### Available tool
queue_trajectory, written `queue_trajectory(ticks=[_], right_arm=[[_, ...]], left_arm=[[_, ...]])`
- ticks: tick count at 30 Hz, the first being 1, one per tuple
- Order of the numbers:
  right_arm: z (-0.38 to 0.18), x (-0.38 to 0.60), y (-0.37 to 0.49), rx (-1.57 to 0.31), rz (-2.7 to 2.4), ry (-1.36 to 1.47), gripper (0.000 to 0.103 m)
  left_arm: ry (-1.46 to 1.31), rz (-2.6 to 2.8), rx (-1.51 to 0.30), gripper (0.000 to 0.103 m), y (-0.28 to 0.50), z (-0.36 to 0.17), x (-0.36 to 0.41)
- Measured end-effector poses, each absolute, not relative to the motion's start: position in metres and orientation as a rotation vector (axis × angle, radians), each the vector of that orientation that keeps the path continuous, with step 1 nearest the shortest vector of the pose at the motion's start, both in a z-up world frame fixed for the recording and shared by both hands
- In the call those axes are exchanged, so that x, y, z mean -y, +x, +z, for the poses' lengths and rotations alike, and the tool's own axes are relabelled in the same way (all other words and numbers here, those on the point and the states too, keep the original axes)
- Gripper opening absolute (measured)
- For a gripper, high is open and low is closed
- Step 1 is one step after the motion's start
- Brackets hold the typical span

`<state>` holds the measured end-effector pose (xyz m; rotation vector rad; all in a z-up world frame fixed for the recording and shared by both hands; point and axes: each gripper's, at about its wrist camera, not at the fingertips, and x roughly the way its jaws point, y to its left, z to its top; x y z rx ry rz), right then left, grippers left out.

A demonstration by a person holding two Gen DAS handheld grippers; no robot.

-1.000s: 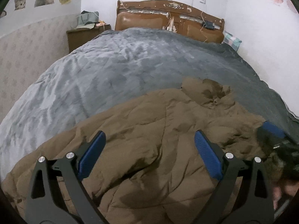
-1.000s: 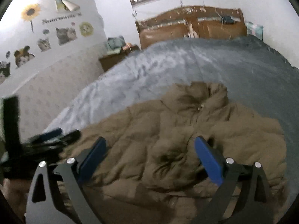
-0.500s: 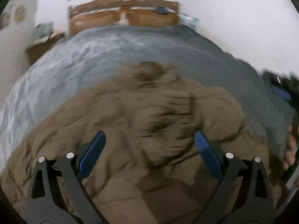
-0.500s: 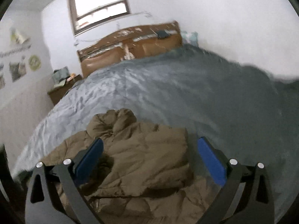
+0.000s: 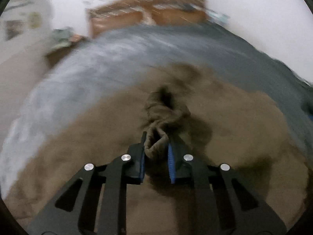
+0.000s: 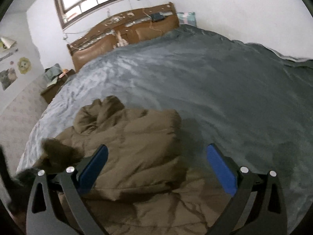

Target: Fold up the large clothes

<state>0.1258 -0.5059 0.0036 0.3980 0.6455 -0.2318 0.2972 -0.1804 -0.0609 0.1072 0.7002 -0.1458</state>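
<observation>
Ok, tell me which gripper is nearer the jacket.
Left. The left gripper is closing on a bunched fold of the jacket; the right gripper hangs open above its edge.

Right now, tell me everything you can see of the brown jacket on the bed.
The brown jacket is a puffy, quilted, olive-brown coat lying crumpled on the grey blanket, its collar bunched at the end toward the headboard. One padded part is folded over the body. The left gripper is closing on a bunched ridge of its fabric, pinched between the blue pads. The right gripper hovers open over its right edge.
</observation>
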Motion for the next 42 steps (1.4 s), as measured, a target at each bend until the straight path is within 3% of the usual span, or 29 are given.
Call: queue_trajectory(ticks=[2,3,6,9,11,16,17,19,20,21,24,27,30,32,33,34,36,39,42], right_arm=[[0.001,0.511,0.126,-0.65,-0.249,0.411,0.101],[-0.003,0.514,0.128,-0.657,-0.252,0.421,0.101],[-0.017,0.521,0.139,-0.691,-0.238,0.438,0.101],[-0.034,0.527,0.148,-0.744,-0.241,0.463,0.101],[-0.05,0.534,0.155,-0.789,-0.21,0.524,0.101],[-0.091,0.541,0.176,-0.904,-0.168,0.611,0.1],[-0.101,0.539,0.181,-0.938,-0.136,0.626,0.096],[-0.11,0.528,0.189,-0.966,-0.069,0.613,0.052],[-0.109,0.522,0.192,-0.967,-0.053,0.58,0.042],[-0.105,0.518,0.195,-0.954,-0.056,0.545,0.025],[-0.088,0.508,0.204,-0.905,-0.107,0.4,0.016],[-0.059,0.496,0.211,-0.776,-0.201,0.194,0.013],[-0.032,0.478,0.214,-0.636,-0.286,-0.004,0.014],[-0.038,0.473,0.223,-0.692,-0.289,-0.039,0.019],[-0.048,0.473,0.228,-0.725,-0.285,-0.035,0.031],[-0.056,0.474,0.232,-0.762,-0.292,-0.026,0.05],[-0.072,0.479,0.236,-0.864,-0.296,0.007,0.071],[-0.049,0.487,0.222,-0.799,-0.333,0.09,0.086],[-0.019,0.49,0.203,-0.713,-0.32,0.182,0.093]], left_arm=[[0.043,-0.042,-0.681,0.021,0.304,-0.054,0.135],[0.022,0.0,-0.689,0.031,0.308,-0.056,0.118],[-0.002,0.15,-0.737,0.031,0.315,-0.076,0.065],[-0.012,0.146,-0.865,0.08,0.324,-0.103,0.043],[-0.044,0.158,-0.856,0.081,0.321,-0.105,0.033],[0.002,0.104,-0.817,0.095,0.318,-0.096,0.051],[0.024,0.087,-0.816,0.095,0.317,-0.096,0.058],[0.05,0.076,-0.818,0.095,0.315,-0.092,0.059],[0.054,0.073,-0.819,0.095,0.315,-0.091,0.061],[0.055,0.071,-0.821,0.095,0.318,-0.088,0.063],[0.032,0.07,-0.827,0.095,0.32,-0.086,0.06],[0.006,0.055,-0.817,0.095,0.316,-0.089,0.06],[-0.005,0.052,-0.788,0.095,0.308,-0.085,0.065],[-0.009,0.033,-0.772,0.095,0.302,-0.082,0.07],[-0.011,0.022,-0.771,0.095,0.298,-0.081,0.07],[-0.016,0.004,-0.774,0.096,0.297,-0.082,0.074],[-0.05,-0.055,-0.799,0.096,0.297,-0.086,0.086],[-0.084,-0.148,-0.836,0.096,0.301,-0.094,0.106],[-0.076,-0.185,-0.848,0.095,0.309,-0.104,0.128]])
